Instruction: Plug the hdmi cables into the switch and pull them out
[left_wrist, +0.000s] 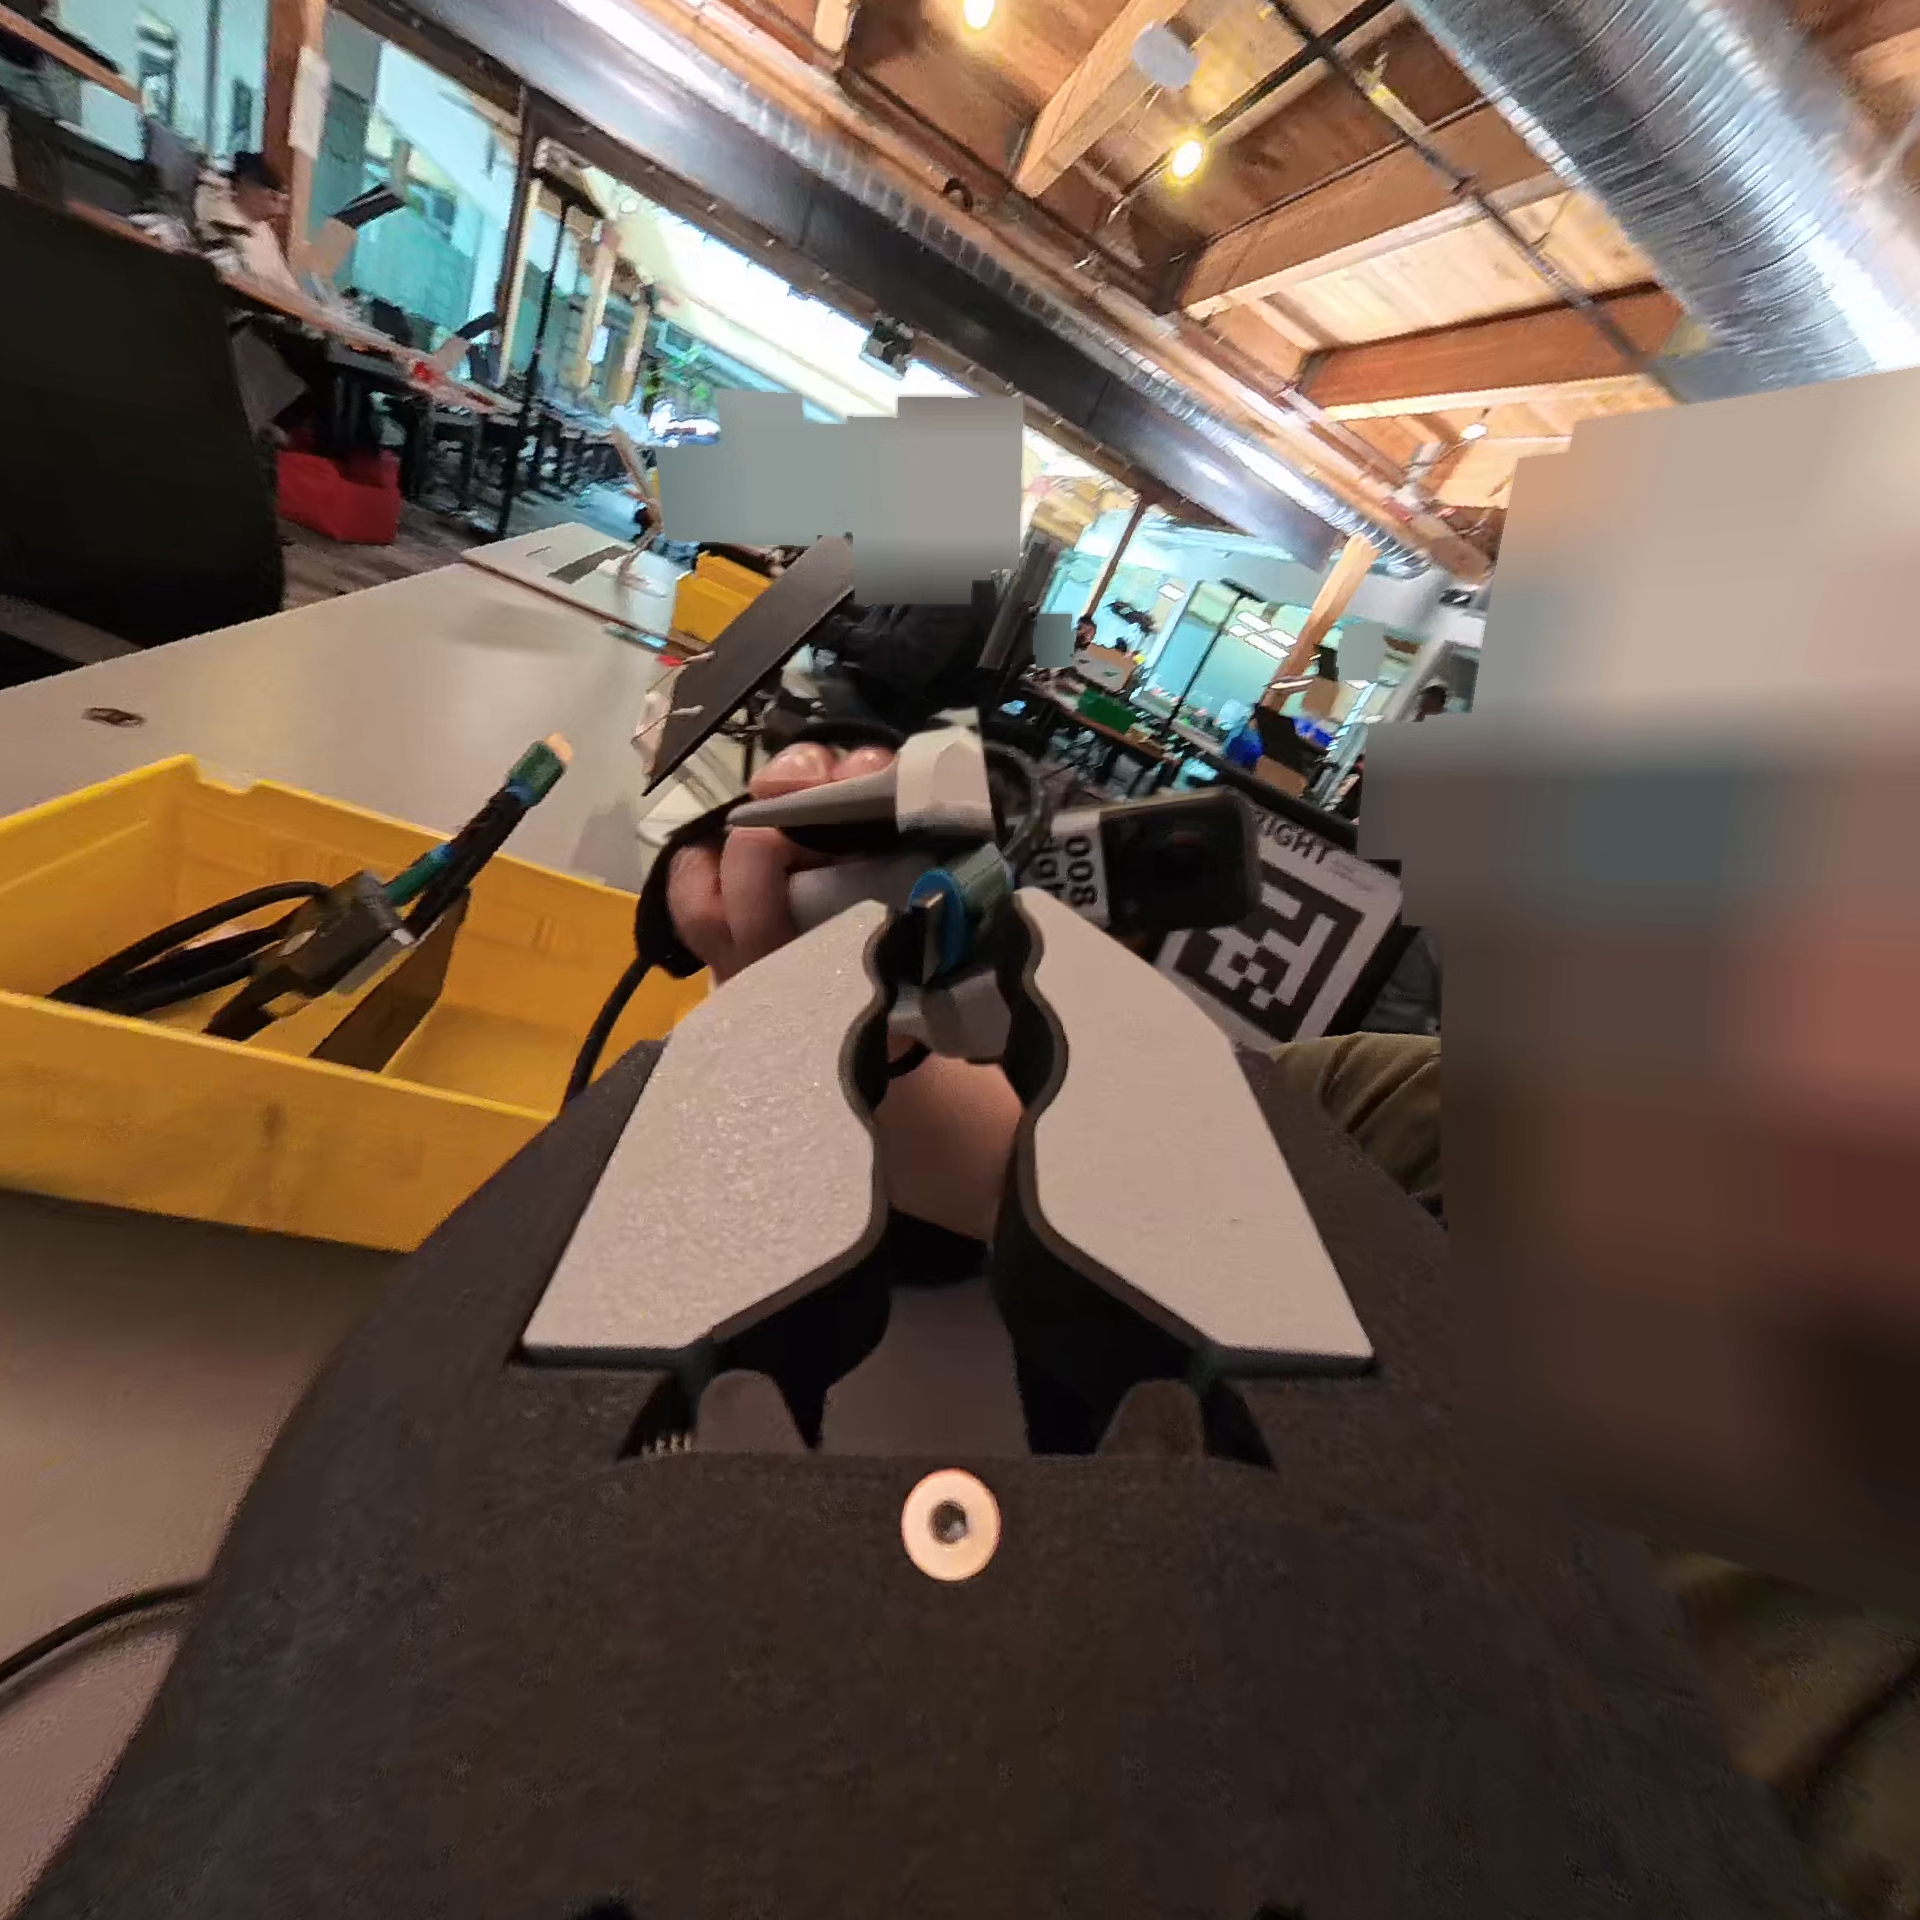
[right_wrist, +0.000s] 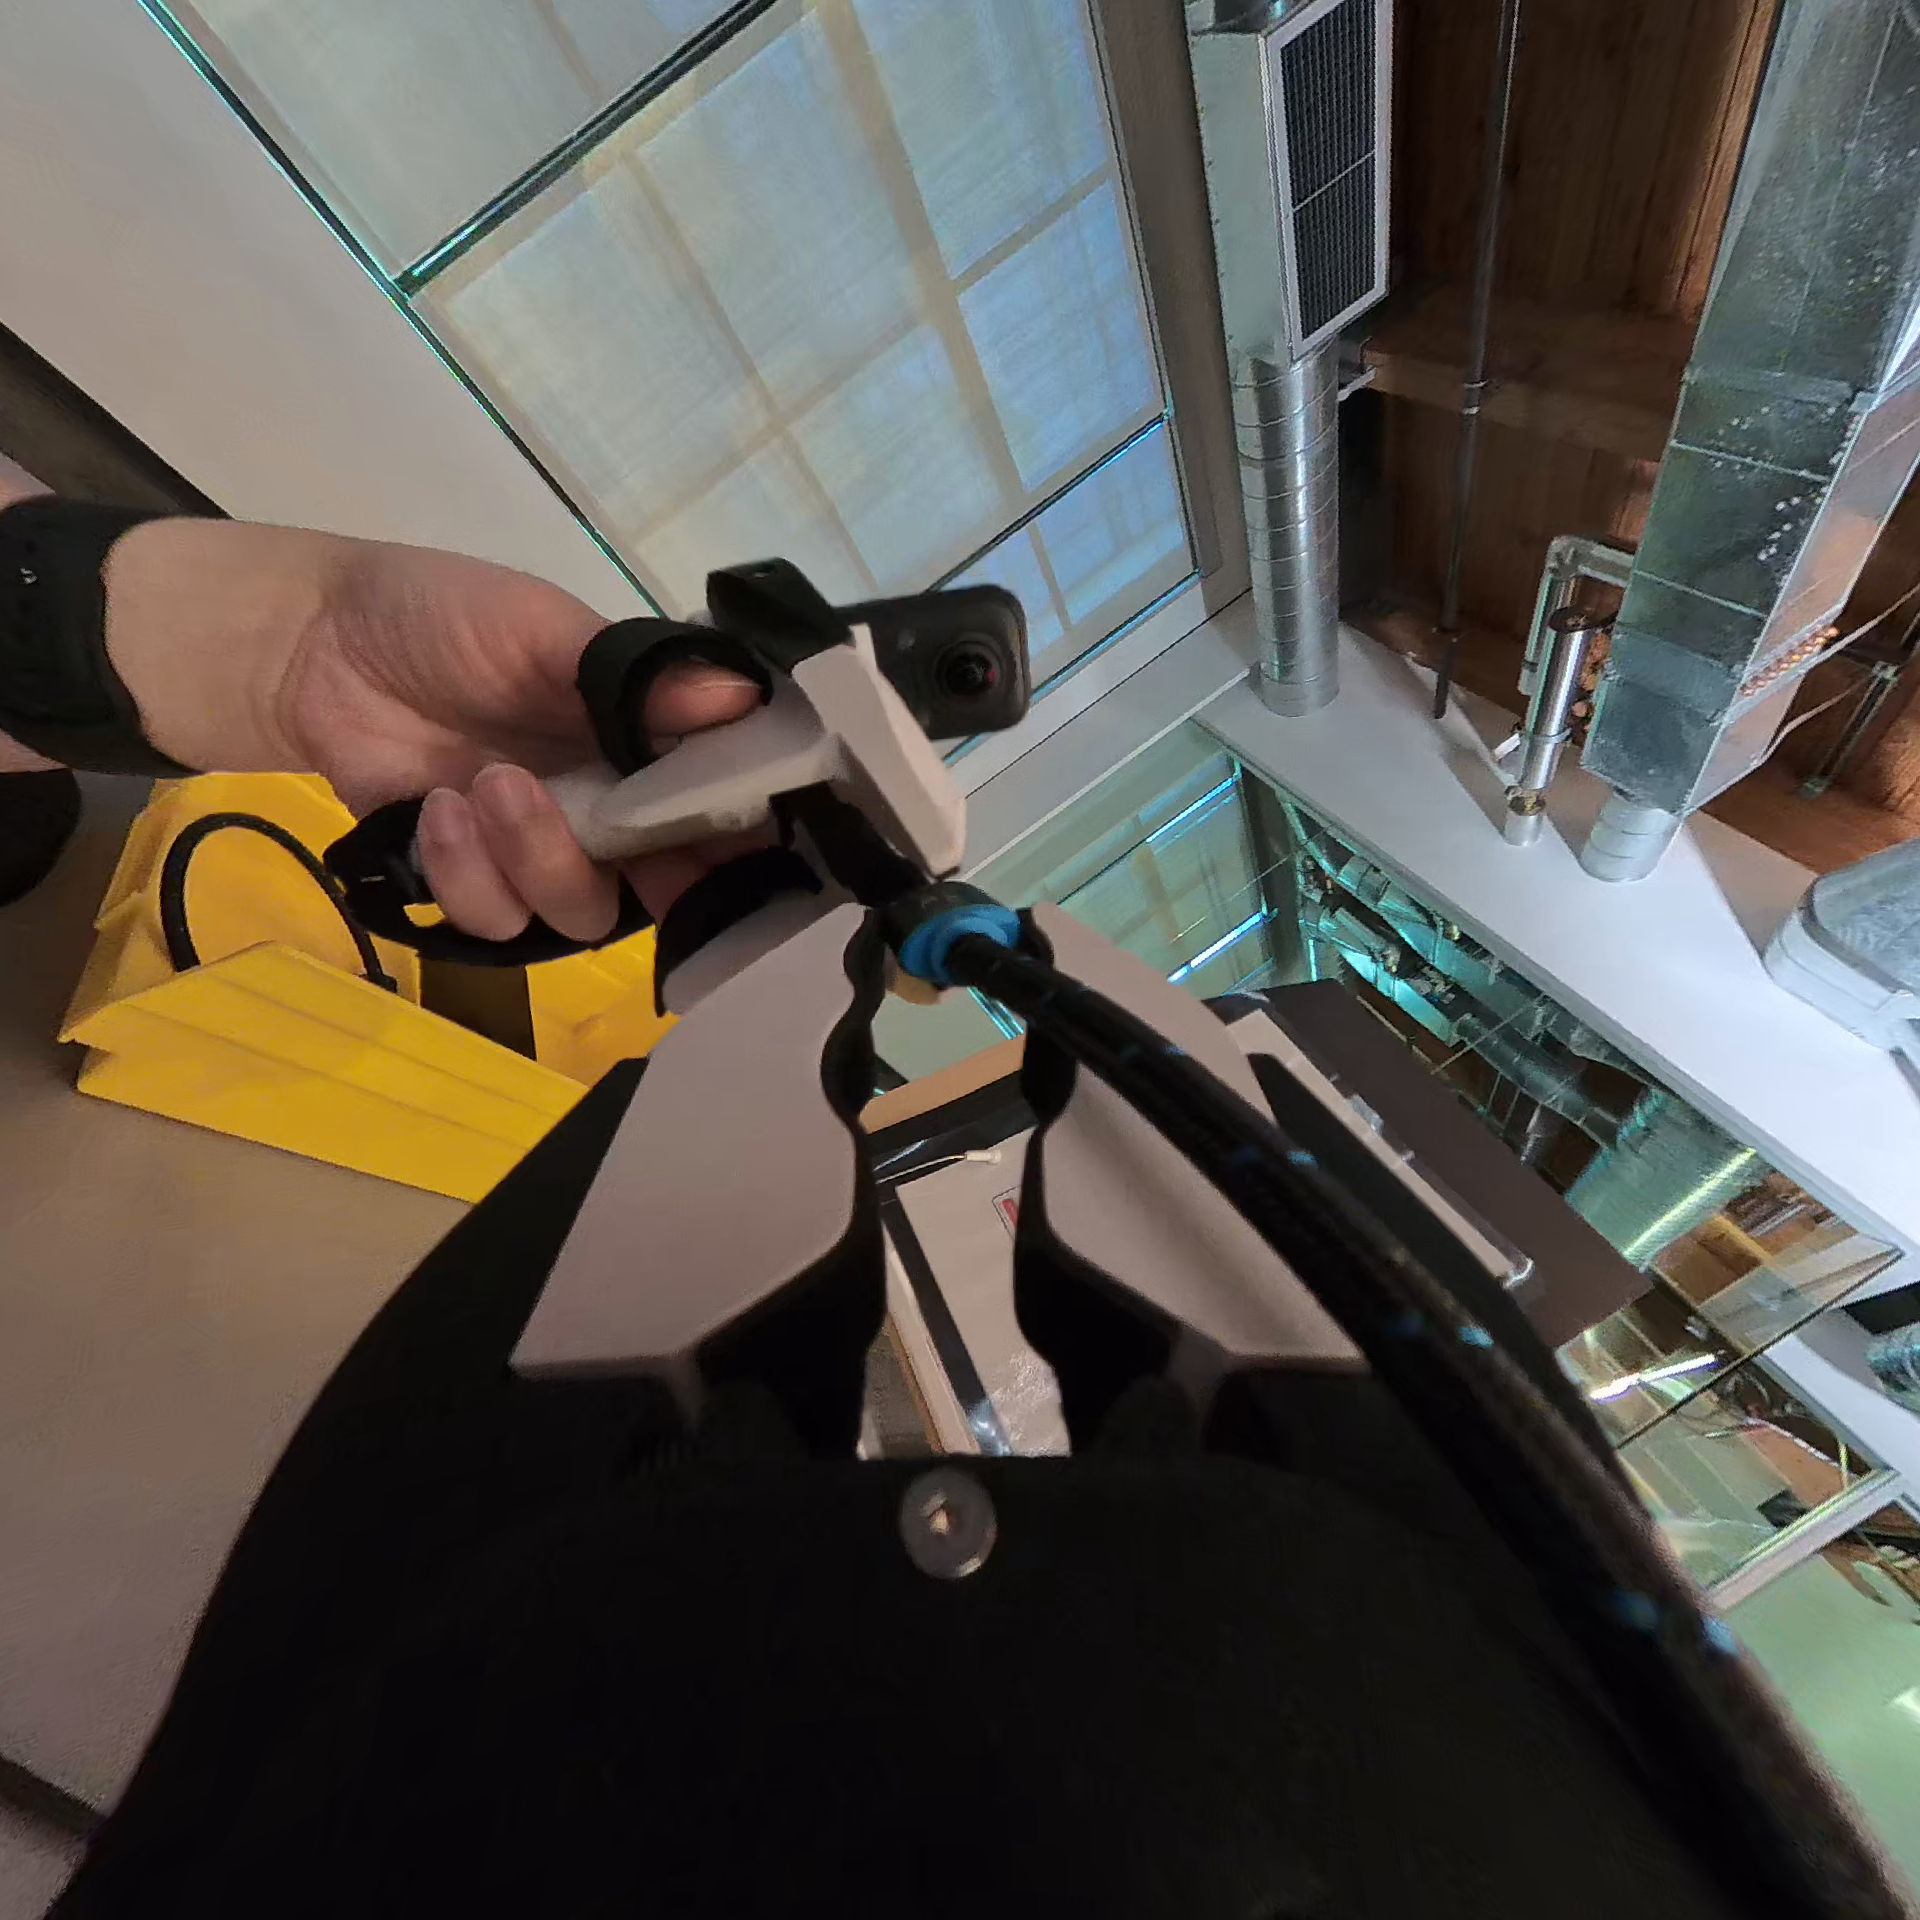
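Observation:
In the left wrist view my left gripper (left_wrist: 948, 935) is shut on the black plug of an HDMI cable with a blue collar (left_wrist: 932, 906), held in the air. My right gripper (left_wrist: 940, 894) faces it, and its white fingers (left_wrist: 951, 1023) close on the same plug end. In the right wrist view my right gripper (right_wrist: 945, 940) is shut on the blue collar (right_wrist: 940, 940). The braided cable (right_wrist: 1195, 1101) runs back past its right finger. The left gripper's fingers (right_wrist: 883, 769) hold the plug just beyond. The dark HDMI switch (left_wrist: 343, 925) lies in the yellow bin (left_wrist: 208, 1101) with cables attached.
A green-banded cable end (left_wrist: 540, 764) sticks up out of the bin. The bin stands on a pale table (left_wrist: 364, 665) and also shows in the right wrist view (right_wrist: 312, 1029). A black panel (left_wrist: 748, 655) leans behind it. A person sits close on the right.

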